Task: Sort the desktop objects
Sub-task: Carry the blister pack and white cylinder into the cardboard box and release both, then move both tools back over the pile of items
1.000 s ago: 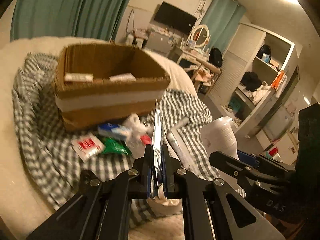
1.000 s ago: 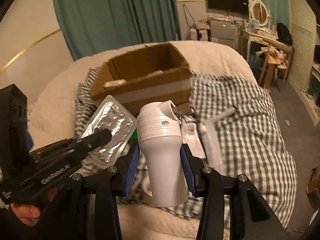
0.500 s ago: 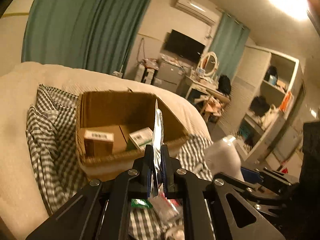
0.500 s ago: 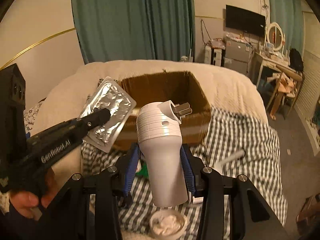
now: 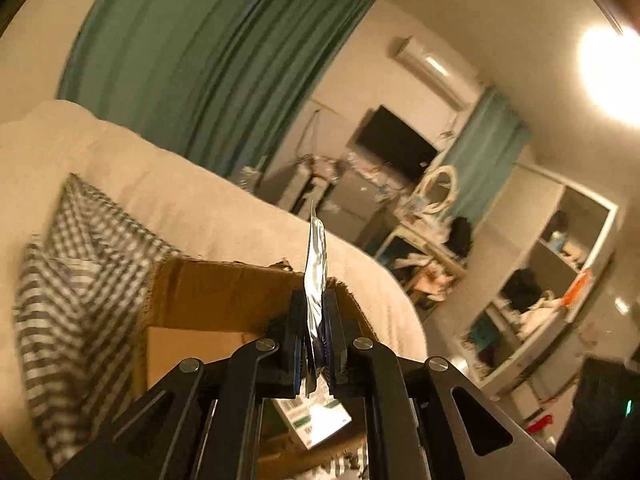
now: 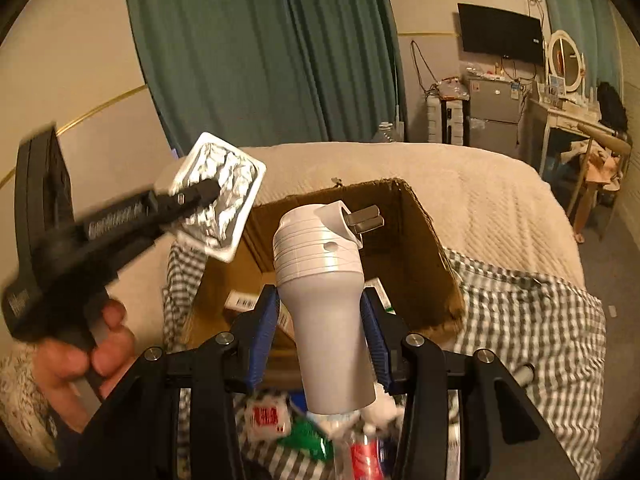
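Note:
My left gripper (image 5: 314, 344) is shut on a silver foil blister pack (image 5: 316, 276), seen edge-on in the left wrist view and flat-on as the blister pack (image 6: 222, 200) in the right wrist view, held over the left rim of the open cardboard box (image 6: 424, 240). My right gripper (image 6: 320, 320) is shut on a white plug-in device (image 6: 324, 292) with two metal prongs, upright in front of the box. The box (image 5: 208, 296) holds small cartons (image 5: 316, 420). A hand (image 6: 92, 356) holds the left gripper's handle.
The box stands on a grey checked cloth (image 6: 532, 320) over a cream bed (image 6: 480, 188). Small packets (image 6: 268, 416) and a green wrapper (image 6: 308, 436) lie on the cloth below my right gripper. Teal curtains (image 6: 272, 48), a TV (image 6: 500, 32) and shelves (image 5: 552, 280) are behind.
Both grippers have risen and moved forward toward the box with their loads. The blister pack now hangs over the box's left side and the camera views tilt upward.

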